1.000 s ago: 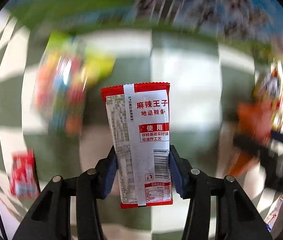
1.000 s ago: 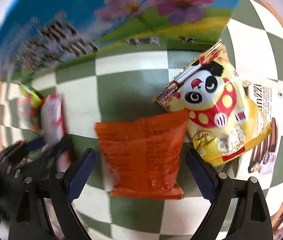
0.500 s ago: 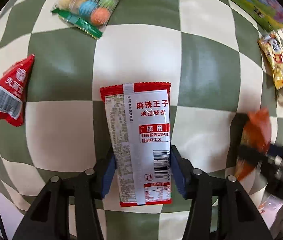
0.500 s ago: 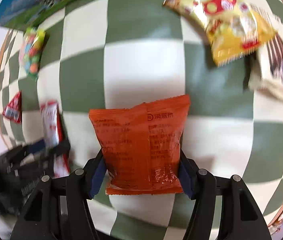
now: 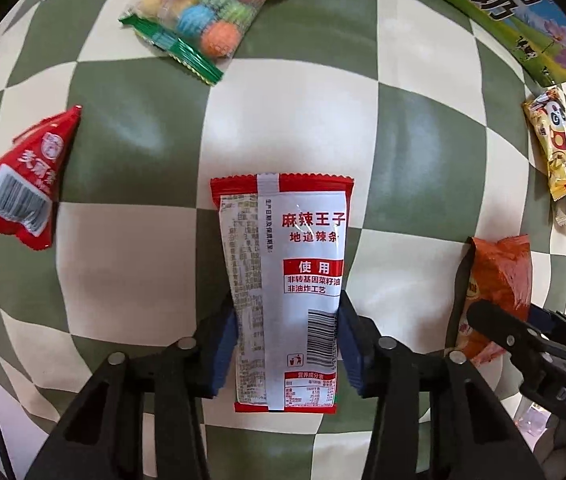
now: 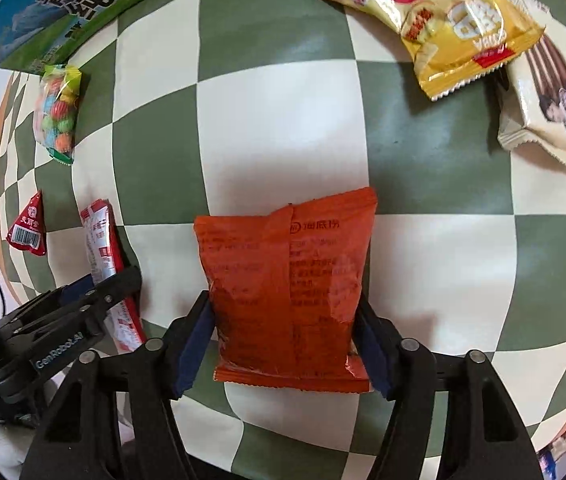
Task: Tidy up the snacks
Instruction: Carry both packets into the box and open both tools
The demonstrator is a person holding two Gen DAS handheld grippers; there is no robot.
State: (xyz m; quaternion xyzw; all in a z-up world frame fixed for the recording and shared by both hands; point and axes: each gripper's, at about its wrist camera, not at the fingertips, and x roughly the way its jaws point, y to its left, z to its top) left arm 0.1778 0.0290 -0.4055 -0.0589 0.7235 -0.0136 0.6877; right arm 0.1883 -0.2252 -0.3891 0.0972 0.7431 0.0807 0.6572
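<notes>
Between the left tongs (image 5: 286, 354): red-white spicy strip packet (image 5: 283, 280), pinched. Right tongs (image 6: 285, 346) closing on orange snack bag (image 6: 287, 292), pads touching.

The cream wafer pack (image 6: 543, 112) lies partly under the yellow panda bag (image 6: 443, 20), whose top the frame cuts off. The blue carton (image 6: 43, 12) runs out of view, its lettering only partly readable.

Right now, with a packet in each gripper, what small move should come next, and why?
Probably carry both toward the blue and green box. The left gripper is shut on the red and white packet; the right gripper, jaws closing, pinches the orange packet.
</notes>
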